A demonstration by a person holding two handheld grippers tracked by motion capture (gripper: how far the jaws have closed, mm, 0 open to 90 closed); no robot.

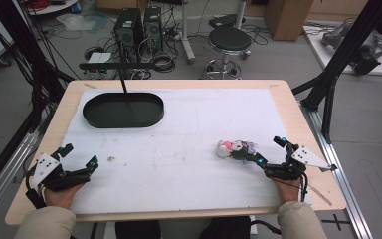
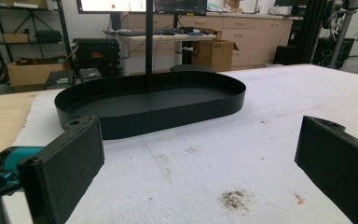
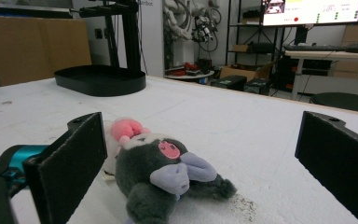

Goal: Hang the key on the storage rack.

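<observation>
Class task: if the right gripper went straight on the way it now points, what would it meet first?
Most likely the plush toy, lying on the white mat between the open jaws of the right gripper; the black tray lies much farther off.

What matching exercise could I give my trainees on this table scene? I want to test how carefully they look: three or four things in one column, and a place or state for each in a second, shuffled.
Things:
1. black oval metal tray
2. grey and pink plush toy
3. left gripper
4. right gripper

Places or states:
A. lying on its side on the white mat
B. open, near the toy
C. far left of the mat, nothing in it
D. open, aimed at the tray, nothing between its jaws

Pairs: 1-C, 2-A, 3-D, 4-B
</observation>
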